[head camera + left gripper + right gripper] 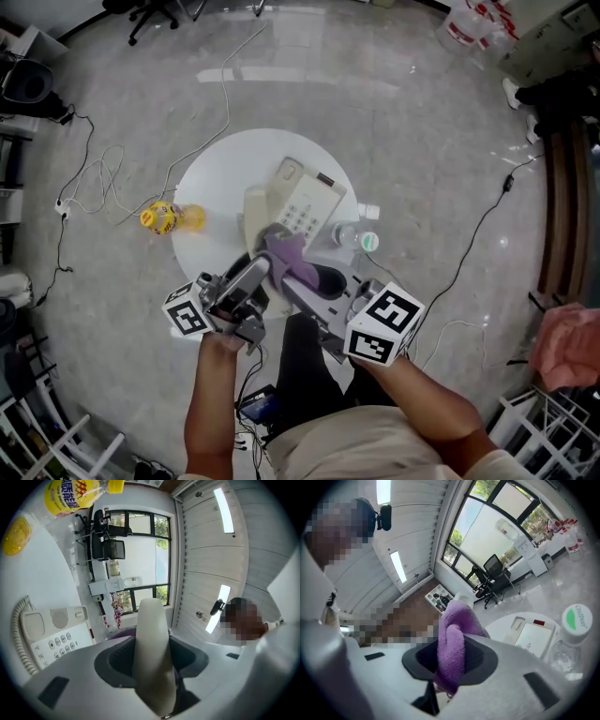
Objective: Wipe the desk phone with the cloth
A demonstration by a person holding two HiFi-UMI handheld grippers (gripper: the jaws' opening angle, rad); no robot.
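Purple cloth, pinched by the fingers of the right gripper, hangs near the desk phone, whose cream handset the left gripper clamps between its fingers, apparently awaiting a wiping stroke.

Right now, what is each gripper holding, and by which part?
The left gripper clamps the cream handset across its shaft, one end jutting beyond the jaws. The right gripper pinches a bunched fold of the purple cloth.

Bare bench is lying open to my left of the phone and beyond it. A clear bottle is crowding the phone's right side, and a yellow bottle is standing at the bench's left edge.
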